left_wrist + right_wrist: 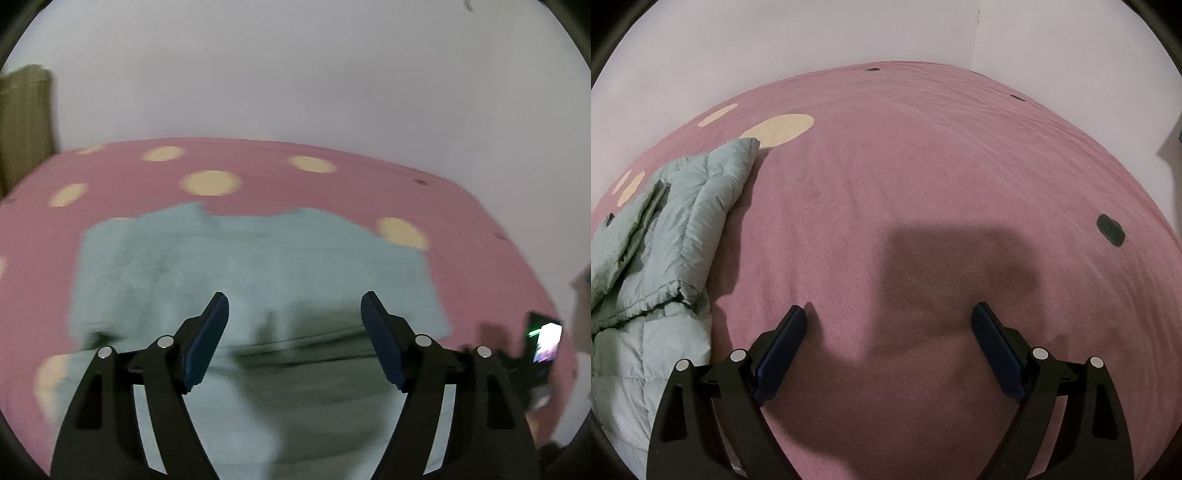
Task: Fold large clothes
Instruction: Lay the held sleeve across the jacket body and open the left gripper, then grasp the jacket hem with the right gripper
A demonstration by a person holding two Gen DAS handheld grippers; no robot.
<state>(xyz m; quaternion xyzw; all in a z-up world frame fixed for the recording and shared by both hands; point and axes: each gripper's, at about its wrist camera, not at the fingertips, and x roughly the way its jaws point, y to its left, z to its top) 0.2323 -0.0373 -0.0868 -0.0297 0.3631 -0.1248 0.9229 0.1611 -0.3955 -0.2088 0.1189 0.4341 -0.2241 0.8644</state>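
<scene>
A pale green quilted garment [255,273] lies folded on a pink bed cover [332,177] with cream dots. In the blurred left wrist view my left gripper [294,301] hangs over the garment's near part, open, with nothing between its blue pads. In the right wrist view the same garment [665,236] lies in layers at the left edge. My right gripper [889,312] stands open over bare pink cover [923,166] to the right of the garment, and holds nothing.
A white wall rises behind the bed. A lit phone screen [548,341] on a dark stand sits at the bed's right edge in the left wrist view. A tan curtain [22,122] hangs at the far left. Dark dots [1110,229] mark the cover at the right.
</scene>
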